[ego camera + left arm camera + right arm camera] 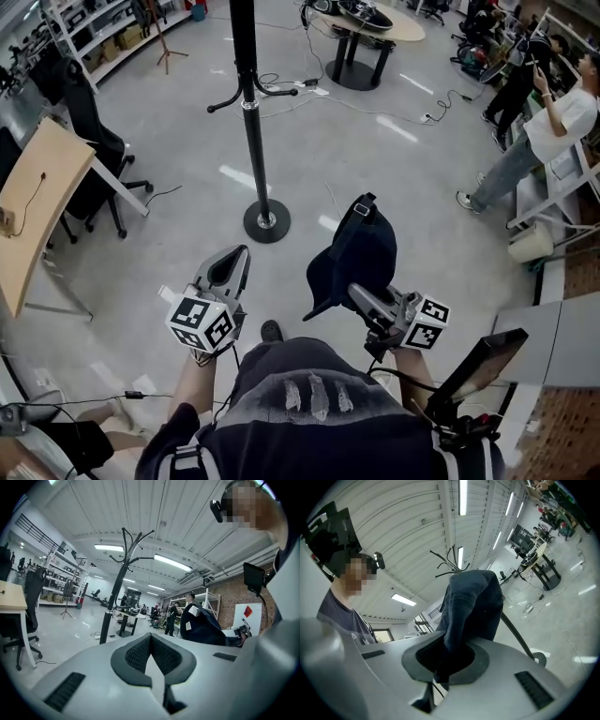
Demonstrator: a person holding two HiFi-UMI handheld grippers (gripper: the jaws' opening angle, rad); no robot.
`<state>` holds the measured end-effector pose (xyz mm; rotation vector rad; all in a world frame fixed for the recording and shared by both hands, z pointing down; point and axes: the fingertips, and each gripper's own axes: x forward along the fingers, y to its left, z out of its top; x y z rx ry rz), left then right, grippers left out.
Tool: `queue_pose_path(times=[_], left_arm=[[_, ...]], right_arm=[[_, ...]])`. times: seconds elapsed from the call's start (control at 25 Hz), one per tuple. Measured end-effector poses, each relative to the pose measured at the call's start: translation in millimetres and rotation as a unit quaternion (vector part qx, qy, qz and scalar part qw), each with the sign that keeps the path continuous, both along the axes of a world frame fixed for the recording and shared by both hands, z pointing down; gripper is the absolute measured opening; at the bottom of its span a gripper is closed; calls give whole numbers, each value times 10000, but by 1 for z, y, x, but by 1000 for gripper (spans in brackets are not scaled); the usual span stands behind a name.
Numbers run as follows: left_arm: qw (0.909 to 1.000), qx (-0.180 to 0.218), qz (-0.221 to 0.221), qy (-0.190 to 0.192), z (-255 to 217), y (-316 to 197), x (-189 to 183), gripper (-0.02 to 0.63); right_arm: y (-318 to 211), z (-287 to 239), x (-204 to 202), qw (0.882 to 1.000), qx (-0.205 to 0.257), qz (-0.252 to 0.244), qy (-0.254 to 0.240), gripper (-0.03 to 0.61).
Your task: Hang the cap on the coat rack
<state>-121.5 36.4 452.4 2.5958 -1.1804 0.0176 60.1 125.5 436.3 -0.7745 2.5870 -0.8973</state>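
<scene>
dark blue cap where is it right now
In the head view the dark blue fabric cap sits right of centre, clamped in the right hand-held gripper, short of the black metal coat rack standing ahead to its left.

Glossy grey floor (375, 159) (cables (291, 94) trailing), wooden desk (37, 187) left, shelving (103, 37) behind.

My left gripper (151, 638) fills the lower frame, its jaws closed tip to tip with nothing between them. Beyond it, the black coat rack (121, 581) rises left of centre. A dark blue cap (202, 624) shows at right centre, and a desk (11, 598) at the left edge.
</scene>
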Motion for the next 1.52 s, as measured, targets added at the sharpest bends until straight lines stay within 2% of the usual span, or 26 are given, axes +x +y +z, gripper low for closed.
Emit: queue_pose_path(times=[0.24,0.52,0.84,1.04,1.28,1.52], left_arm=[[9998,1,-20,186,9,-22,-36,6],[9992,93,262,277,7,-40,-59,6],[9999,-67,32,129,18,-57,-72,6],[9999,-99,-122,-39,18,-71,-60,6],[9993,-20,-284,-240,2,-94,-25,7],[9978,-40,-468,-465,8,-112,5,6]], right_arm=[[-28,-2,-37,9998,14,-50,168,11],[-51,-10,-72,9999,53,-32,-120,11],[-73,-4,-75,9999,-30,-120,-106,11],[-92,4,-60,9993,-86,-289,-199,11],[-129,3,-33,9975,-44,-612,-341,11],[-154,14,-4,9947,0,-880,-525,11]])
